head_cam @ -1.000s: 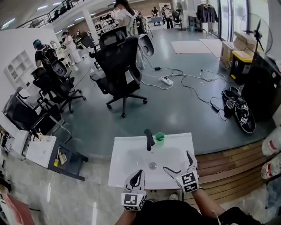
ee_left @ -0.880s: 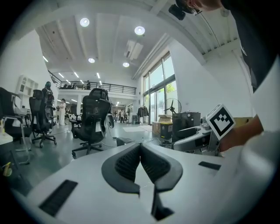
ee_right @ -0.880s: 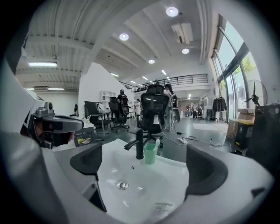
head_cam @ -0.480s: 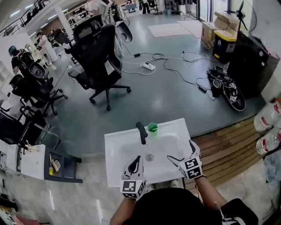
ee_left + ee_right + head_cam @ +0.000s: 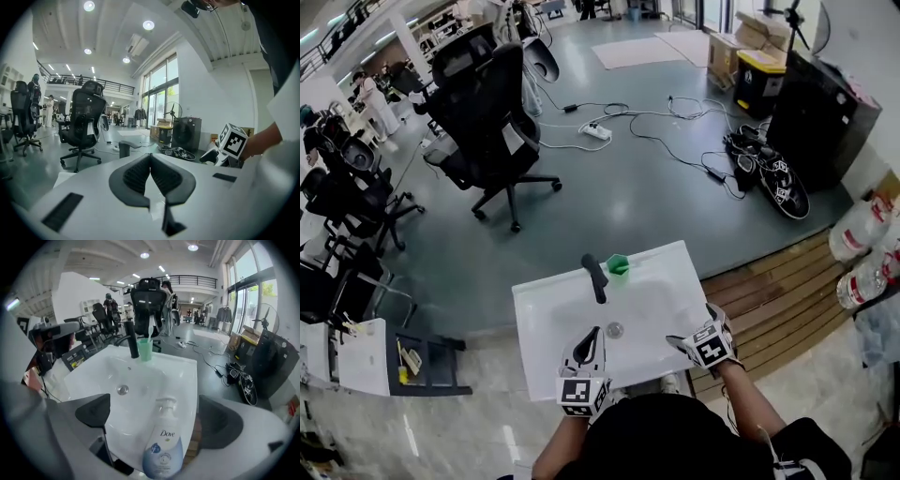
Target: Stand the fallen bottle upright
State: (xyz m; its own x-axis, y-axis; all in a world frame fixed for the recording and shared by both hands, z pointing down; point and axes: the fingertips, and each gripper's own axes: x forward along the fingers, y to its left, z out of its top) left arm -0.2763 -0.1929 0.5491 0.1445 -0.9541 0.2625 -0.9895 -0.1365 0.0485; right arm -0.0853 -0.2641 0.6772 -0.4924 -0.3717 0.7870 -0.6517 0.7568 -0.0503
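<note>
A white and blue Dove pump bottle (image 5: 161,448) lies on its back on the front right rim of the white sink (image 5: 187,376), pump head pointing toward the basin. My right gripper (image 5: 157,418) is open, one jaw on each side of the bottle, touching neither. In the head view the right gripper (image 5: 692,330) hovers at the sink's (image 5: 544,309) front right corner and hides the bottle. My left gripper (image 5: 592,337) is at the front rim, shut with nothing in it; its jaws (image 5: 150,157) meet tip to tip.
A black faucet (image 5: 595,277) and a green cup (image 5: 618,264) holding a toothbrush stand at the sink's far rim. The drain (image 5: 123,390) is mid-basin. An office chair (image 5: 492,122), floor cables and wooden decking (image 5: 787,291) surround the sink.
The head view has swung, so the sink sits more tilted in frame. Both grippers stay at the front rim; the right one has edged toward the front right corner.
</note>
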